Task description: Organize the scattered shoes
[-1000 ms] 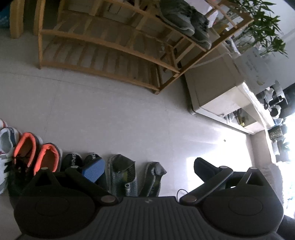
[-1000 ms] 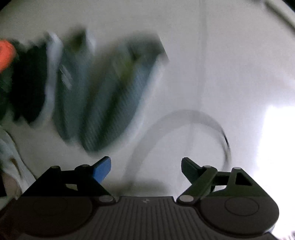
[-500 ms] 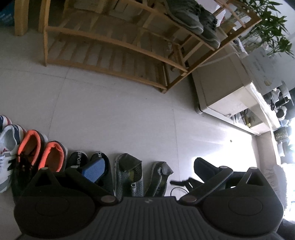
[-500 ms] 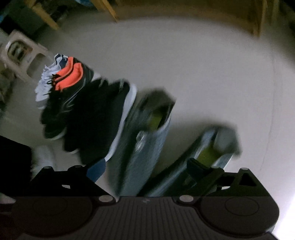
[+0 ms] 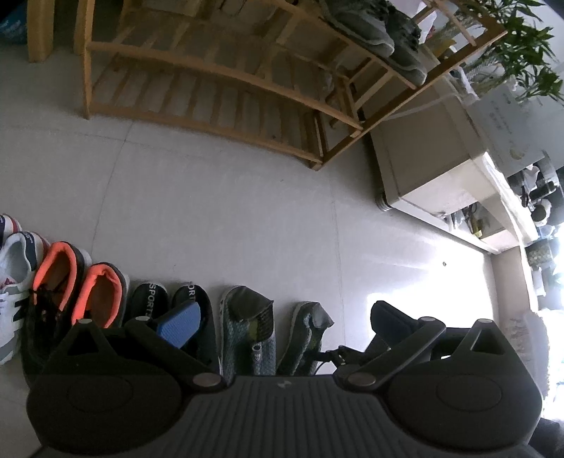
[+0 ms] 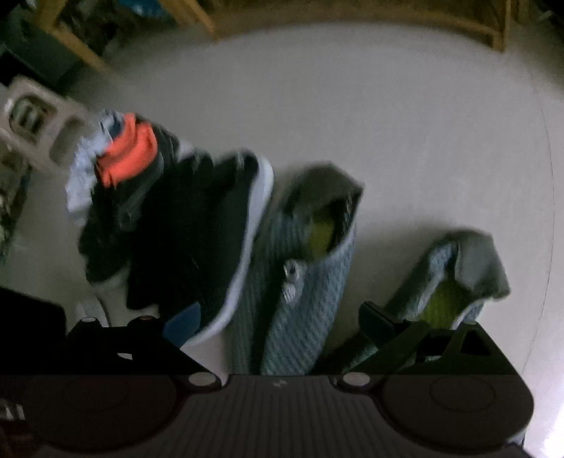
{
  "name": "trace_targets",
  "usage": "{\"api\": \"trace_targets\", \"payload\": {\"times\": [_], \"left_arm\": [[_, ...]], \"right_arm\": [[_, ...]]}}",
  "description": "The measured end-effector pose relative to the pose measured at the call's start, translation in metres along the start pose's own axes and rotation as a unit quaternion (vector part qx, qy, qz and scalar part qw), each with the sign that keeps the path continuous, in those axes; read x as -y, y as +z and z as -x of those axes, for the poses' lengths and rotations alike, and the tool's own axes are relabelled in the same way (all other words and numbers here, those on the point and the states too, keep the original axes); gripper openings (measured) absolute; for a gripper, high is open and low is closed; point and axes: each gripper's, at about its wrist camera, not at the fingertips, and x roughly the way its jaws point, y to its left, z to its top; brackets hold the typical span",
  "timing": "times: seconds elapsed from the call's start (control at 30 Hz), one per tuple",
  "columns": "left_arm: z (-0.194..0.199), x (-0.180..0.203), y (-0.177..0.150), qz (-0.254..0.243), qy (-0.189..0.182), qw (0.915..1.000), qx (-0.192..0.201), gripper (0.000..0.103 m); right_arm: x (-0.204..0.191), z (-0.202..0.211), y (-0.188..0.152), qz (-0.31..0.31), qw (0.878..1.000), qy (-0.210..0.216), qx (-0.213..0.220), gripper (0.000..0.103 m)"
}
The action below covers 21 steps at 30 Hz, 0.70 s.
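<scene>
Right gripper spread wide over the grey knit shoe

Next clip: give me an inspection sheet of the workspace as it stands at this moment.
Surface: pale tiled floor.
Job's things: shoes in a row: white pair, orange-lined pair, black pair, grey knit pair; its right shoe is splayed apart.
Clutter: nothing seen.
Grippers: left gripper open, empty; right gripper open, over the knit pair.
Cables: nothing seen.
Surroundings: wooden rack with grey sneakers, plant.
</scene>
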Motion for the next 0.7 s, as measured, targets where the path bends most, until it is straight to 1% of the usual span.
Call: {"api": "trace_targets", "payload": {"times": [0.03,0.07,0.13,0.23,0.33,0.43,0.5,0.53,0.6,0.7], "left_arm": [[-0.001,0.001,0.0,0.0,0.0,1.0,-0.001,0.103],[-0.002,0.001,0.0,0.0,0.0,1.0,-0.002,0.103],[-0.002,0.002,0.0,-0.001,-0.002,1.0,-0.004,0.103],[-0.002,0.001,-0.001,-0.002,-0.003,1.0,-0.006,0.103],[-0.003,0.0,-0.001,0.0,-0.001,1.0,-0.007,0.103],[-0.003,-0.002,-0.001,0.001,0.0,1.0,-0.008,0.103],[-0.004,-0.004,-0.001,0.004,0.001,1.0,-0.008,0.103],[-0.004,-0.005,-0.001,0.006,0.0,0.9999,-0.01,0.103],[-0.004,-0.004,-0.001,0.006,-0.003,0.9999,-0.01,0.103],[-0.003,-0.003,-0.001,0.004,-0.007,0.9999,-0.011,0.103]], "right_arm": [[0.004,-0.003,0.0,-0.013,1.0,-0.008,-0.006,0.086],[0.009,-0.006,0.0,-0.026,0.999,-0.015,-0.011,0.085],[0.018,-0.01,0.001,-0.051,0.998,-0.025,-0.018,0.085],[0.034,-0.013,0.01,-0.121,0.992,-0.013,-0.015,0.085],[0.042,-0.014,0.018,-0.168,0.986,-0.01,-0.006,0.087],[0.049,-0.016,0.022,-0.203,0.979,-0.026,-0.008,0.088],[0.055,-0.016,0.024,-0.23,0.972,-0.053,-0.013,0.089],[0.057,-0.014,0.023,-0.24,0.969,-0.064,-0.008,0.09],[0.06,-0.012,0.024,-0.25,0.966,-0.072,-0.003,0.091],[0.062,-0.016,0.03,-0.242,0.968,-0.068,-0.001,0.092]]}}
